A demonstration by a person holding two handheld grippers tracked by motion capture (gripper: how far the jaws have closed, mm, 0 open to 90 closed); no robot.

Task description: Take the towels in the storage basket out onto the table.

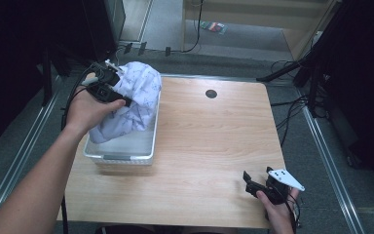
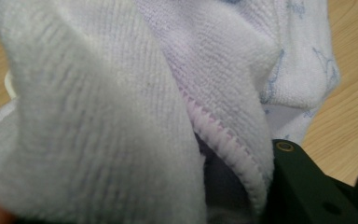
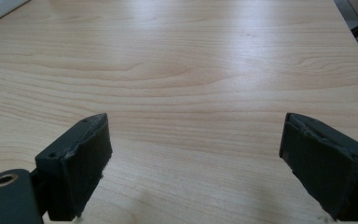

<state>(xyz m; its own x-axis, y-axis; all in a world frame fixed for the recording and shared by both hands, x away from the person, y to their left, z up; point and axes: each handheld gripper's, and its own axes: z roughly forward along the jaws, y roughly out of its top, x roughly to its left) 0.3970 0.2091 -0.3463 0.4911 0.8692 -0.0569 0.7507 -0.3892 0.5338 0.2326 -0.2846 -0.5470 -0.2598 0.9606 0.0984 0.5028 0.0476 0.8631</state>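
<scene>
Nearest, at the bottom edge of the high view: right hand (image 1: 278, 212) wrapped around the black right tool (image 1: 257, 184) with a grey three-cornered plate (image 1: 286, 179) on top. Low over the front right part of the light wooden surface (image 1: 209, 146). Two black pads (image 3: 85, 161) spread wide apart in the right gripper view, bare wood between them, nothing held.

Further in, on the left side of the surface: a clear plastic box with low walls (image 1: 121, 157), long and open on top. Inside it, a soft white cloth with small pale blue prints (image 1: 131, 100), bunched up in a big lump. Lump standing higher than the box walls, mostly at the far end of the box.

Up against that lump: left hand (image 1: 85, 111) with the black left tool (image 1: 111, 86), pushed into the top left of the cloth. Close up in the left gripper view, thick folds of fuzzy cloth with a pale purple stitched edge (image 2: 214, 135) lying over one black jaw. Cannot tell whether the left tool is clenched on the cloth or loose.

Far side of the surface: a small round black hole (image 1: 211, 93). Beyond that, grey floor (image 1: 233, 63) with black cables (image 1: 287, 68).
</scene>
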